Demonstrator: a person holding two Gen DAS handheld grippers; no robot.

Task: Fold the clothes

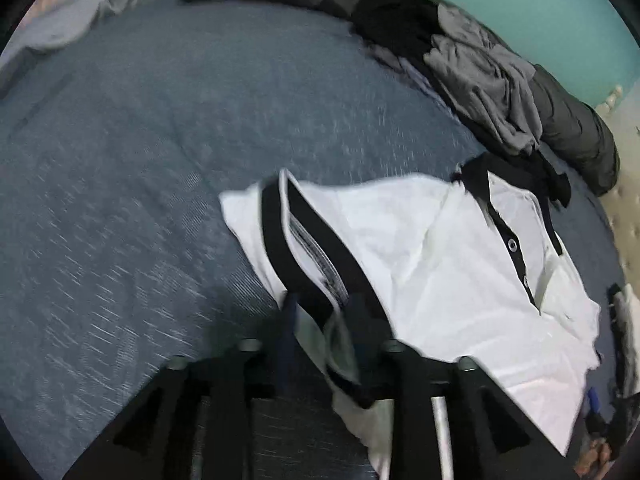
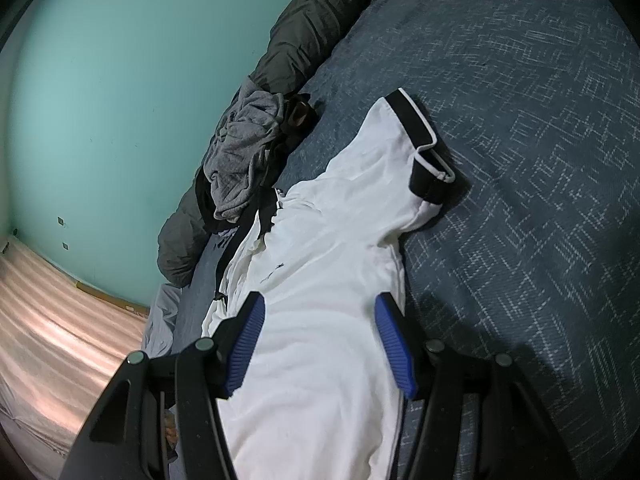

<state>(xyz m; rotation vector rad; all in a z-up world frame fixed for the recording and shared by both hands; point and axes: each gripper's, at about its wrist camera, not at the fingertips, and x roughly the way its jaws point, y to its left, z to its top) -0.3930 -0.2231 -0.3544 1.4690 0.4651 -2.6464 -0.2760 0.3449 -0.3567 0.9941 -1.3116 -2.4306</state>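
A white shirt (image 2: 320, 248) with black trim lies spread on the blue bed (image 2: 540, 160). The left tool (image 1: 326, 320) pinches its black-edged sleeve (image 1: 304, 240). The right tool (image 2: 320, 340) hangs over the shirt, fingers (image 2: 248, 340) wide apart.

Home bedroom. A bed with a blue-grey woven bedspread (image 2: 520, 128) fills most of both views. A rolled dark grey duvet (image 2: 308, 28) lies along the far edge against a plain turquoise painted wall (image 2: 100, 100). Loose laundry sits on the bed: a crumpled grey garment (image 1: 488, 92), a black garment (image 1: 392, 20) beside it, and a white polo shirt with black trim (image 2: 332, 248) spread flat. Pale sheet (image 1: 60, 28) bunched at 1 corner.
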